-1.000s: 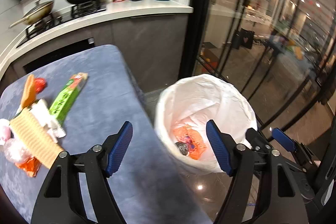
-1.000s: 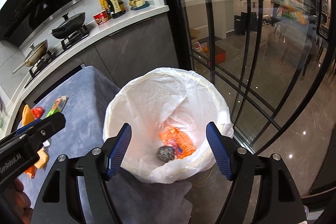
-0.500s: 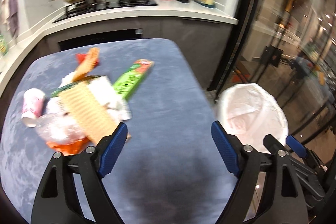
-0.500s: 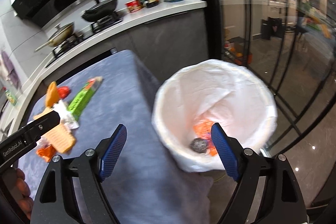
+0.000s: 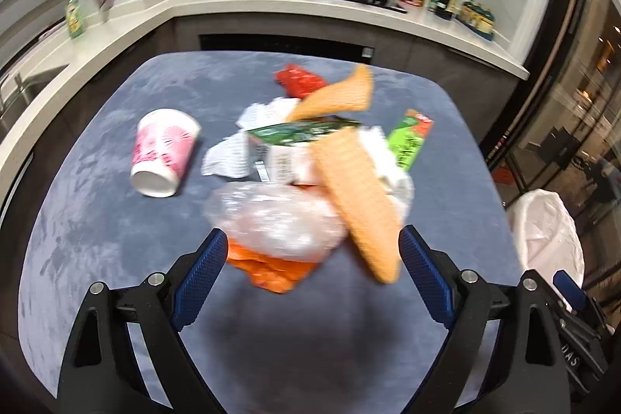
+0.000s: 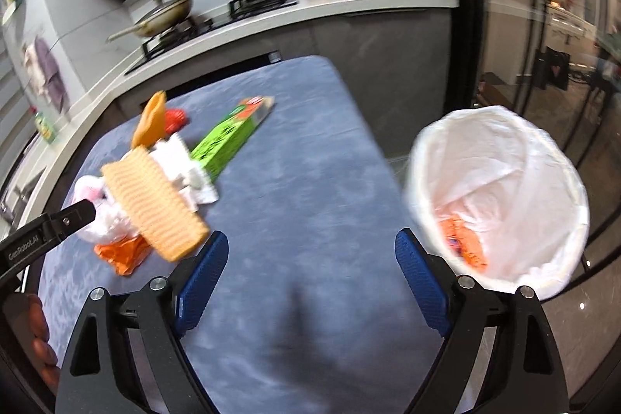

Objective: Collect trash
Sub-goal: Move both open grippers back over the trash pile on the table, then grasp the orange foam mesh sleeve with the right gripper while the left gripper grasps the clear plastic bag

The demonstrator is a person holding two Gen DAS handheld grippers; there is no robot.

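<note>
The blue table (image 5: 116, 220) carries my trash pile (image 5: 310, 173); the white-lined bin (image 6: 500, 196) stands off the table's right edge. My left gripper (image 5: 310, 270), jaws just opened wide and empty, hangs just short of the pile, whose clear bag (image 5: 271, 220) lies between them. My right gripper (image 6: 310, 270), likewise just opened and empty, hangs over bare table, with the pile to its left.

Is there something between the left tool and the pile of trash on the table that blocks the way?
Nothing visible does. The left tool is open and empty, and only bare blue table lies before the pile, whose clear plastic bag and orange wrapper are nearest.
</note>
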